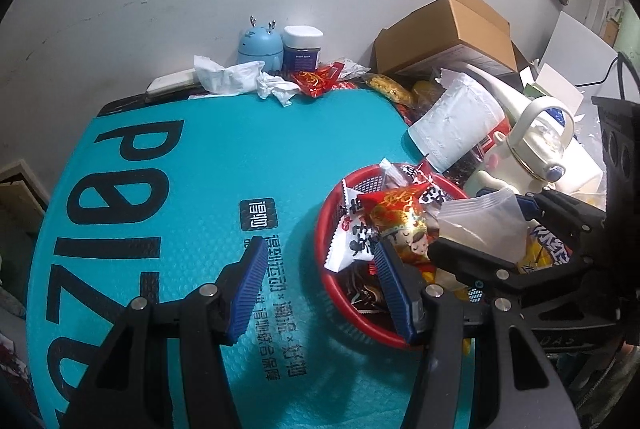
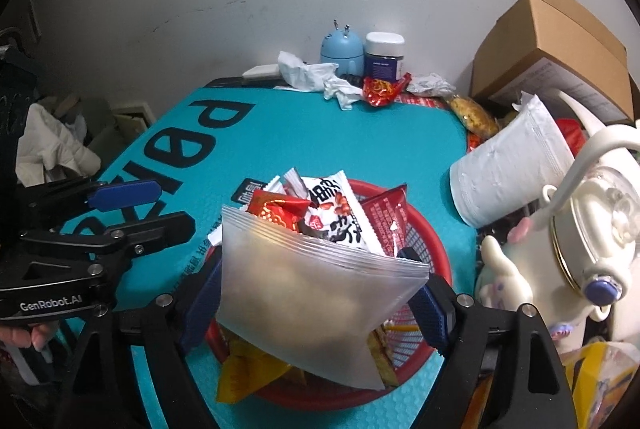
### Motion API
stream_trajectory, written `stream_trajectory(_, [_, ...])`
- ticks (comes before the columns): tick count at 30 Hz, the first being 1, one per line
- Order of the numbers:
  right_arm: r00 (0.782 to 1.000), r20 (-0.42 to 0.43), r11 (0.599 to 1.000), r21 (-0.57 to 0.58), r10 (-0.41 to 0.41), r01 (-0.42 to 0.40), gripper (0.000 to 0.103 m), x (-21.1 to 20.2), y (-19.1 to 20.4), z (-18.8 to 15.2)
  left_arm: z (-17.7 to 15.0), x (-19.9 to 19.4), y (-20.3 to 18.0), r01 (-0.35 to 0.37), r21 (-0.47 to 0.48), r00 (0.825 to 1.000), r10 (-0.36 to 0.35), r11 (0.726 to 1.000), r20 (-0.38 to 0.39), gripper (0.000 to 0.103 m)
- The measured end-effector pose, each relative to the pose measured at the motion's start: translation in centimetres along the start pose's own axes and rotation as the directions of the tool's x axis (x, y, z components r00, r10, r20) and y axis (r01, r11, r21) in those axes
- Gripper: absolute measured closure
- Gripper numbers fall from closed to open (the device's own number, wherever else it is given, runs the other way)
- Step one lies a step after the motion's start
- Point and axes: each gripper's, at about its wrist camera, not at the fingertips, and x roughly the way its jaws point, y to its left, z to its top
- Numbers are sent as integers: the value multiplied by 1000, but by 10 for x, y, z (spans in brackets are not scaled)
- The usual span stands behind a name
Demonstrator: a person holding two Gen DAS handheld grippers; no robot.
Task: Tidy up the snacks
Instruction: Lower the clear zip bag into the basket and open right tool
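Note:
A red mesh basket (image 1: 335,293) (image 2: 434,253) sits on the teal mat and holds several snack packets, red and white ones on top (image 1: 394,213) (image 2: 332,213). My right gripper (image 2: 316,285) holds a frosted zip bag (image 2: 316,297) between its blue pads, just above the basket; the bag also shows in the left wrist view (image 1: 484,225). My left gripper (image 1: 320,281) is open and empty, low over the mat at the basket's left rim; it shows in the right wrist view (image 2: 140,205).
A red snack packet (image 1: 316,79) (image 2: 382,89), crumpled tissues (image 1: 232,75), a blue humidifier (image 1: 256,43) and a jar (image 1: 303,47) line the far edge. A white padded pouch (image 2: 508,161), a cream kettle (image 2: 592,229) and a cardboard box (image 1: 448,33) crowd the right.

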Motion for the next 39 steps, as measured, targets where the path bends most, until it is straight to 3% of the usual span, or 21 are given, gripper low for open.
stream_trajectory(19, [996,85,1000,4,-6,6,20,-38,3,-6,-2,-39,-17,-24,12,997,23,1000,79,48])
stream_trajectory(28, [997,60,999,30,-39,37,23,-28,-7,-22,-10,-43,-24,-40,21,996,38,999,76,48])
stream_trajectory(36, [998,57,997,73,-9,4,24,-27,-16,-33,-14,-44,-30,-35,31,997,33,999,73,48])
stream_trajectory(37, [998,68,998,70,-9,4,25,-28,-15,-32,-13,-44,-30,-34,29,997,32,999,74,48])
stream_trajectory(39, [997,79,998,64,-10,5,38,-29,-14,-30,-13,-45,-30,-33,25,996,31,999,78,48])
